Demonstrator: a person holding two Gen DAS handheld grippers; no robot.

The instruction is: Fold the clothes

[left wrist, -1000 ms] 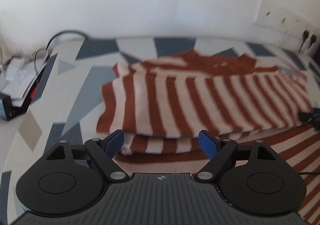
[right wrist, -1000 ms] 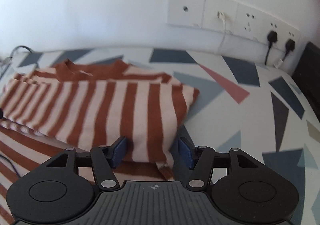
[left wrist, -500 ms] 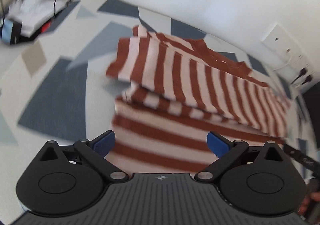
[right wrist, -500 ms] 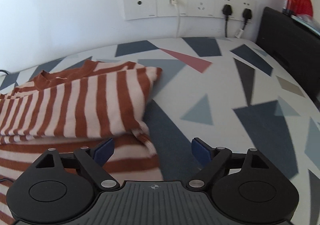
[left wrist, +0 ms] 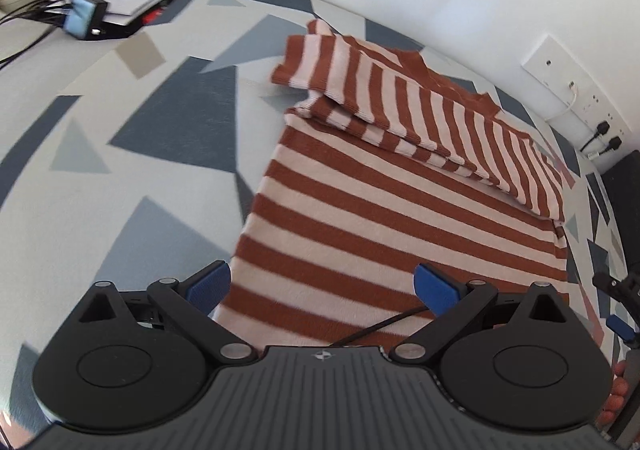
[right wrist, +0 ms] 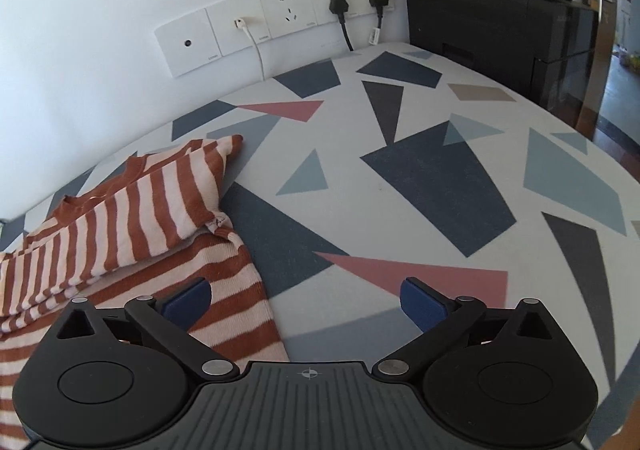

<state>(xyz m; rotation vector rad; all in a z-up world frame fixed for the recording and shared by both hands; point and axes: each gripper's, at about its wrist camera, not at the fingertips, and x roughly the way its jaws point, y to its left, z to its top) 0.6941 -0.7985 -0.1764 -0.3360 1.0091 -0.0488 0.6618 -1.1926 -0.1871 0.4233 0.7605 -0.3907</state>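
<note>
Left wrist view: left tool (left wrist: 322, 288) spread wide, empty, above the striped sweater (left wrist: 400, 218) lying on the patterned desk (left wrist: 120, 138); black cable (left wrist: 380, 326) across the hem, likely to snag.

Right wrist view: right tool (right wrist: 306, 300) likewise apart, holding nothing, over the sweater's right edge; loose folded sleeve (right wrist: 152, 206) could slip open during the next fold.

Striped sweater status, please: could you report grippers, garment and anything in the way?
Left gripper open, empty. Right gripper open, empty. Striped sweater flat on the bed, sleeves folded across the top. Thin black cable lies over the near hem.
</note>
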